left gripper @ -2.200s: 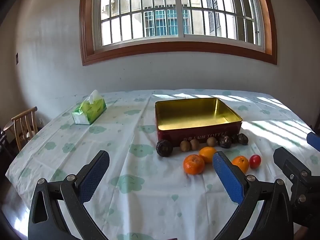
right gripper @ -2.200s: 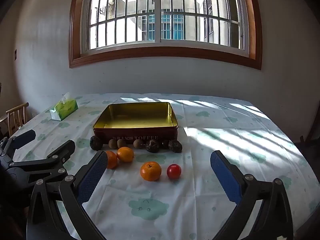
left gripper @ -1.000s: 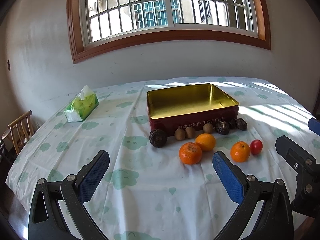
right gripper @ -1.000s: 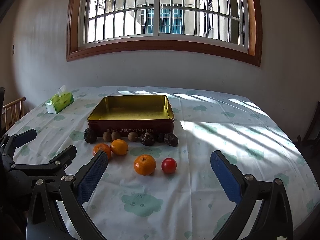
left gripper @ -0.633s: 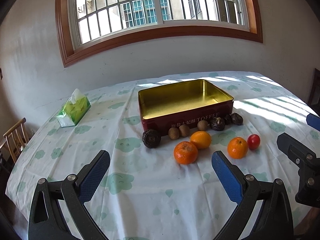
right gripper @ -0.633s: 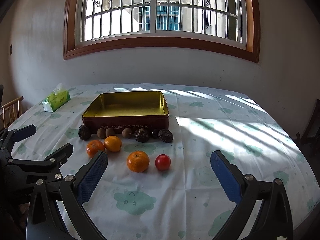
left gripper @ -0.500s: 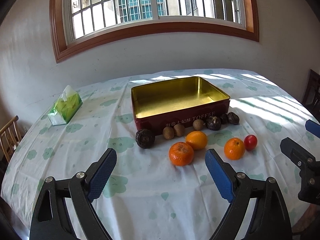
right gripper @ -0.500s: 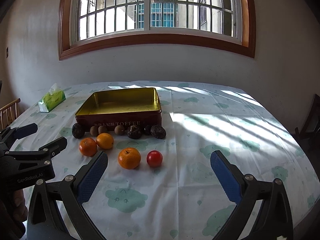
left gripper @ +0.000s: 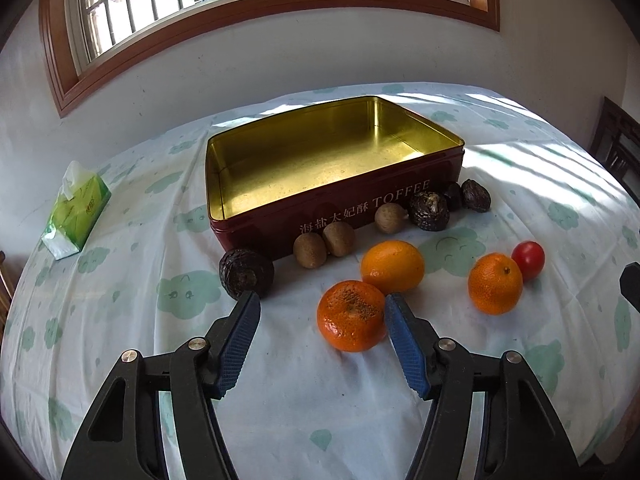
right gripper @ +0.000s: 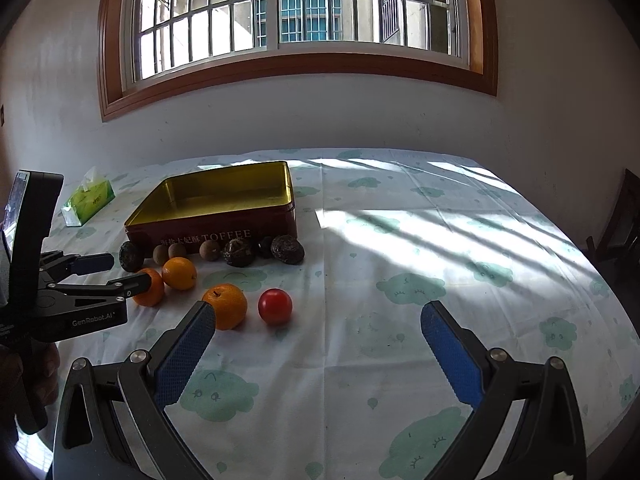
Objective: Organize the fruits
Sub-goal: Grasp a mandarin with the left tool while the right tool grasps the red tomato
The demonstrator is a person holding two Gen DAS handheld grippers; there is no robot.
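Left gripper (left gripper: 322, 316) closing, half-wide, around nearest mandarin (left gripper: 351, 315) just in front of toffee tin (left gripper: 400, 196); pads not yet pressing. Right gripper (right gripper: 318, 334) spread wide, holding nothing.

- A tin (left gripper: 336, 196) is sitting open-topped on the bench (left gripper: 120, 320), toward its far edge and about midway along it.
- A tissue pack (left gripper: 76, 210) is lying well left of the tin, near the bench's left edge.
- A row of small fruits (left gripper: 324, 242) is lying along the tin's near wall, some touching it.
- Nearer the front edge, two mandarins (left gripper: 352, 316) are sitting side by side, touching.
- A third mandarin (left gripper: 495, 283) is lying to their right, with a tomato (left gripper: 528, 255) just beside it on the far right.
- The left hand-held gripper (left gripper: 322, 316) is closing around the nearest mandarin, its right pad at the fruit's side, its left pad apart from it.
- The right hand-held gripper (right gripper: 316, 320) is hanging wide, right of the tomato.
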